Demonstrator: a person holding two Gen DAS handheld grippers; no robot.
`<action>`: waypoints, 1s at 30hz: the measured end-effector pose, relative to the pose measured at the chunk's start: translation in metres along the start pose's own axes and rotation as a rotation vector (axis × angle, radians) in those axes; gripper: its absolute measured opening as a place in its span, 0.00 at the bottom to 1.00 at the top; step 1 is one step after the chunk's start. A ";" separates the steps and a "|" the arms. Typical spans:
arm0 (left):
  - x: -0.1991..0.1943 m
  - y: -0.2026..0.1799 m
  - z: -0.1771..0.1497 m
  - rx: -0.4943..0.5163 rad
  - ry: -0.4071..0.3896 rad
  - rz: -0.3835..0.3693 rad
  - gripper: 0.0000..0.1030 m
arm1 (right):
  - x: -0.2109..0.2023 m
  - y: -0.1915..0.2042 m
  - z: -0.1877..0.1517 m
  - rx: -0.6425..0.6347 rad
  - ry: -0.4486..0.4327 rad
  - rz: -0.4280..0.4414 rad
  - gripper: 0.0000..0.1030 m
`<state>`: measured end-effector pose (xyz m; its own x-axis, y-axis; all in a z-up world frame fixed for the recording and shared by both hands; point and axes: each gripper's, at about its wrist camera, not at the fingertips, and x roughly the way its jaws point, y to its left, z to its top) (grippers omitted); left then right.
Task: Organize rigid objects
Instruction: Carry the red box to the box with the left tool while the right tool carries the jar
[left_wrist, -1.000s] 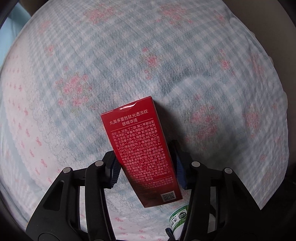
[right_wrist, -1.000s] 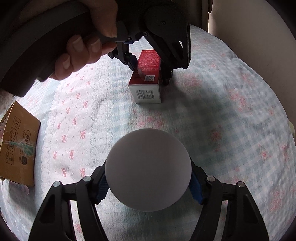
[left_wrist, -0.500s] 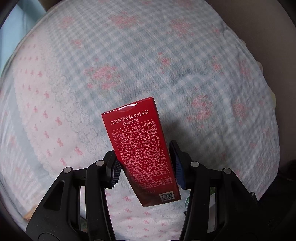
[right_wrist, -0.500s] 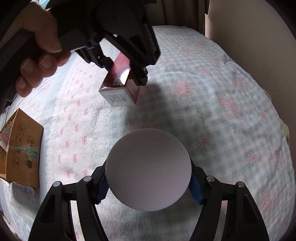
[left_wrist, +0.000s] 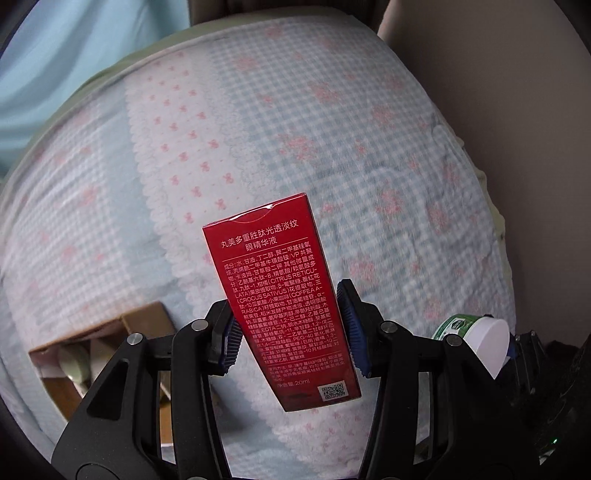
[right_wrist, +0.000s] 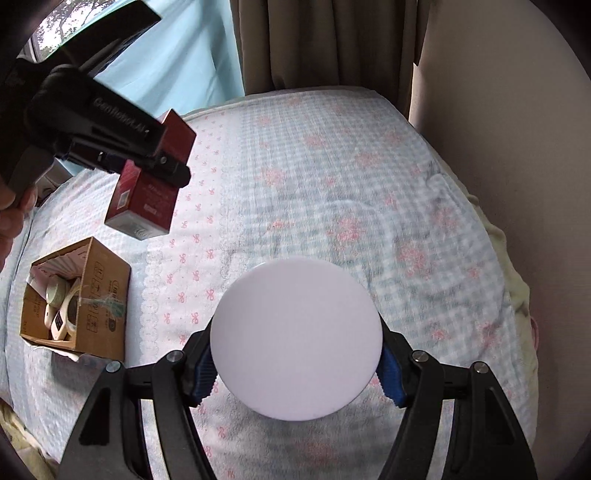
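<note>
My left gripper (left_wrist: 291, 332) is shut on a tall red carton (left_wrist: 277, 295) with white print, held in the air above the bed. The same red carton (right_wrist: 147, 184) and left gripper (right_wrist: 147, 155) show at upper left in the right wrist view, above an open cardboard box (right_wrist: 107, 291). My right gripper (right_wrist: 295, 369) is shut on a jar with a round white lid (right_wrist: 295, 343). The jar (left_wrist: 476, 339) with its green label also shows at the right edge of the left wrist view. The box (left_wrist: 107, 328) lies at lower left there.
The bed is covered by a blue-checked quilt with pink flowers (right_wrist: 351, 192) and a white strip with pink bows (left_wrist: 184, 147). The cardboard box holds rolls of tape (right_wrist: 62, 302) and small items. Brown curtains (right_wrist: 325, 40) and a beige wall (right_wrist: 517, 110) bound the far side.
My left gripper has lifted the red carton off the quilt and carried it left, toward the cardboard box. My right gripper has kept the white-lidded jar and pulled back, higher above the bed.
</note>
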<state>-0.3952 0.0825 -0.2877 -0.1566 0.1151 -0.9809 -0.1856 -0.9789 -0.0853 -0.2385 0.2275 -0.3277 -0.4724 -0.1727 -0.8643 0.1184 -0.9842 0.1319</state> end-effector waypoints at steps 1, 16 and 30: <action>-0.007 0.006 -0.010 -0.017 -0.012 0.000 0.43 | -0.009 0.005 0.002 -0.015 -0.002 0.006 0.64; -0.100 0.155 -0.145 -0.248 -0.132 0.030 0.42 | -0.094 0.111 0.036 -0.153 -0.062 0.089 0.64; -0.134 0.293 -0.227 -0.335 -0.169 0.076 0.40 | -0.103 0.234 0.057 -0.171 -0.026 0.223 0.65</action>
<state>-0.2082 -0.2578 -0.2204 -0.3206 0.0389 -0.9464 0.1557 -0.9834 -0.0932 -0.2115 0.0133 -0.1801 -0.4402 -0.3876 -0.8100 0.3668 -0.9009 0.2318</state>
